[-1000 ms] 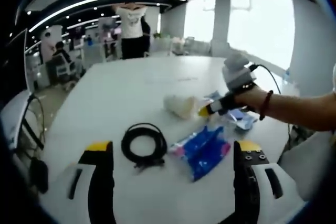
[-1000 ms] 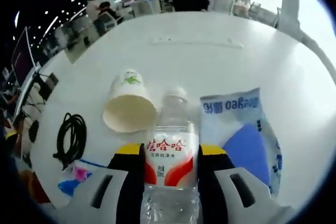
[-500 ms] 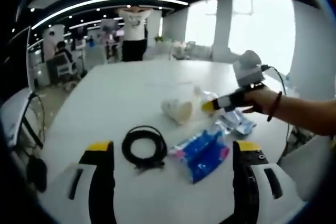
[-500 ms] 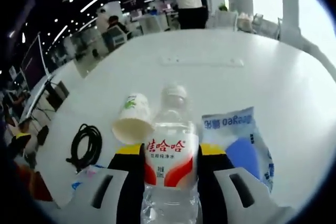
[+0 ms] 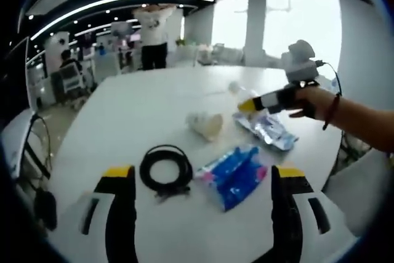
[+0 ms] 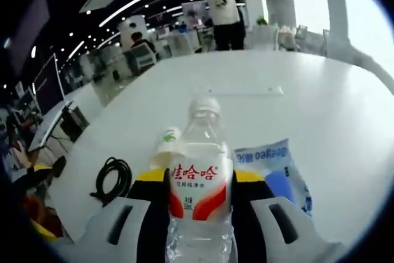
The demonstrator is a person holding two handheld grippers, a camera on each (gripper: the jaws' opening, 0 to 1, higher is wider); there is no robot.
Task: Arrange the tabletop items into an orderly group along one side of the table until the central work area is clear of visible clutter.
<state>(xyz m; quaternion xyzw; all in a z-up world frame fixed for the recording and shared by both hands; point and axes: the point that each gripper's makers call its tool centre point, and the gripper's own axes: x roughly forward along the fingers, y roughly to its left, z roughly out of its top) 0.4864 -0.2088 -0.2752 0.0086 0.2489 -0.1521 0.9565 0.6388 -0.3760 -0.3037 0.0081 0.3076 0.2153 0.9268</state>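
A water bottle [image 6: 201, 192] sits pinched between the right gripper [image 6: 201, 183] fingers at lower centre, seemingly lifted off the tabletop [image 5: 141, 109]. Still scattered mid-frame: paper cup [image 5: 206, 125], coiled cable [image 5: 166, 169], blue packet [image 5: 237, 175], clear pouch [image 5: 266, 130]. The left gripper [image 5: 200, 180] fingers are spread, empty.

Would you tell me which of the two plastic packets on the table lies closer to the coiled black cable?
The bright blue packet with pink ends, right beside the coiled black cable. The paler packet lies farther off, past the tipped paper cup, below the right gripper holding the water bottle.
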